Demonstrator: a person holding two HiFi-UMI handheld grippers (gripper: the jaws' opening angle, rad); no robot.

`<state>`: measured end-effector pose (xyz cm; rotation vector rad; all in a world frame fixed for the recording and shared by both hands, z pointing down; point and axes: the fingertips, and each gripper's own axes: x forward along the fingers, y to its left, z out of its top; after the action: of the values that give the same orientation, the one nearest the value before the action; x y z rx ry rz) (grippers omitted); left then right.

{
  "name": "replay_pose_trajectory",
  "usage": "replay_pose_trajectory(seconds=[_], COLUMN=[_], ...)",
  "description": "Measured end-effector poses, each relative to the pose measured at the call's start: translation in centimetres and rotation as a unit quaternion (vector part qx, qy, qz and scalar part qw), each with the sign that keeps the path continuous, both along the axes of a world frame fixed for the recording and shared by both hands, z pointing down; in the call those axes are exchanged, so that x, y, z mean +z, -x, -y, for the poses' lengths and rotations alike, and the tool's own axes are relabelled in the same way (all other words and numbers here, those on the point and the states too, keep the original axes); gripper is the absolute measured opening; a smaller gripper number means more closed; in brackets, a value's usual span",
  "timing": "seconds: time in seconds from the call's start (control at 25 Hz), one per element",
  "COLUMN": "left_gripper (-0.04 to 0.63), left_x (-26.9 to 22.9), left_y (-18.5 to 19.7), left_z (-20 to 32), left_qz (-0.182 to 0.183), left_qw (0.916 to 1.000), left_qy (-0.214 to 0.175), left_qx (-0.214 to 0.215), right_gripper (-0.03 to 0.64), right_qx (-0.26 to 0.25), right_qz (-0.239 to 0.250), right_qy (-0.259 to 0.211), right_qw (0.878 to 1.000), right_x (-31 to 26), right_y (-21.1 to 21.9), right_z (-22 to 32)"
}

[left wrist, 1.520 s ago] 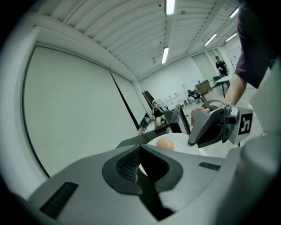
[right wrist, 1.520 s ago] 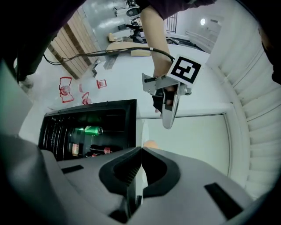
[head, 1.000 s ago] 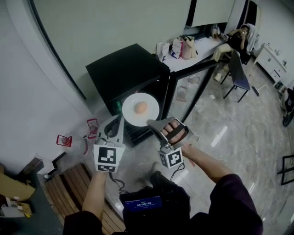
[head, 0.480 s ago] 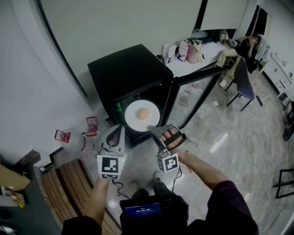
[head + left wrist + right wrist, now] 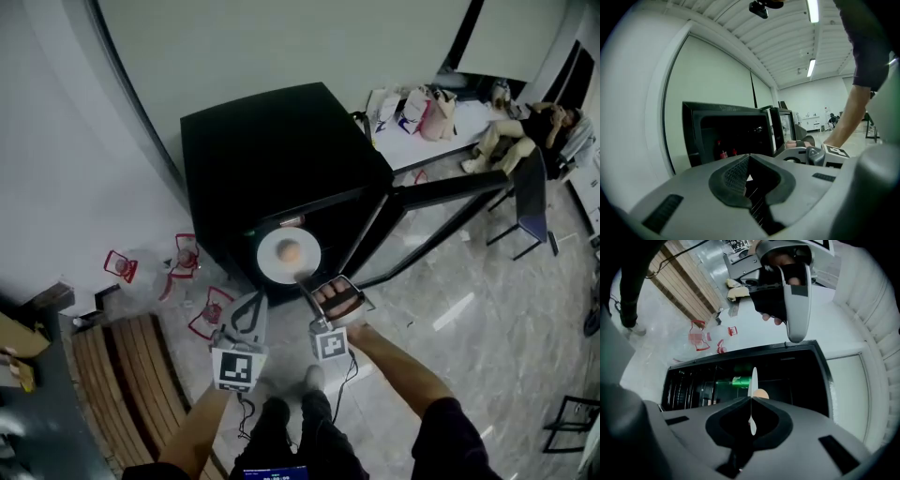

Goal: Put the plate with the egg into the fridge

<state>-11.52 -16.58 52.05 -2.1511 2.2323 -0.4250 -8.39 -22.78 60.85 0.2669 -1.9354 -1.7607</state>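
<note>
A white plate [image 5: 289, 255] carrying a brown egg [image 5: 289, 251] hangs level in front of the open black fridge [image 5: 272, 150]. My right gripper [image 5: 302, 277] is shut on the plate's near rim. In the right gripper view the plate [image 5: 753, 380] shows edge-on between the jaws of that gripper [image 5: 751, 398], with the egg [image 5: 761, 393] beside it and the fridge's dark shelves [image 5: 693, 385] behind. My left gripper [image 5: 255, 300] sits to the left of the plate, shut and empty [image 5: 749, 156], pointing at the fridge opening [image 5: 731, 136].
The fridge's glass door [image 5: 441, 211] stands swung out to the right. Red wire holders [image 5: 187, 255] lie on the floor at the left. A wooden bench [image 5: 122, 375] is at the lower left. A seated person [image 5: 525, 122], bags [image 5: 412, 103] and a chair [image 5: 530, 202] are at the far right.
Both grippers have dropped lower together, carrying the plate down in front of the fridge opening. The plate sat level with the fridge top before.
</note>
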Motion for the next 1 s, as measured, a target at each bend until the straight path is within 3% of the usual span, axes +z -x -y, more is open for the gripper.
replay_pose_trajectory(seconds=[0.28,0.72,0.8,0.88,1.0], left_gripper=[0.009,0.009,0.009,0.009,0.009], left_x=[8.4,13.2,13.5,13.6,13.7], left_y=[1.7,1.9,1.9,1.8,1.8], left_z=[3.4,5.3,5.4,5.6,5.7], left_qz=[-0.010,-0.020,-0.022,-0.025,-0.027], left_qw=[0.9988,0.9963,0.9959,0.9955,0.9952], left_qy=[0.038,0.065,0.069,0.073,0.074], left_qx=[-0.030,-0.051,-0.053,-0.055,-0.057], right_gripper=[0.015,0.015,0.015,0.017,0.017], right_qx=[-0.011,-0.023,-0.019,-0.013,-0.008], right_qz=[-0.049,-0.089,-0.130,-0.177,-0.166], right_qy=[-0.008,-0.001,0.063,0.155,0.186], right_qw=[0.999,0.996,0.989,0.972,0.968], right_x=[8.7,14.4,15.9,17.8,17.2], right_y=[4.5,7.6,7.3,6.7,7.5], right_z=[6.8,11.8,11.3,10.4,11.1])
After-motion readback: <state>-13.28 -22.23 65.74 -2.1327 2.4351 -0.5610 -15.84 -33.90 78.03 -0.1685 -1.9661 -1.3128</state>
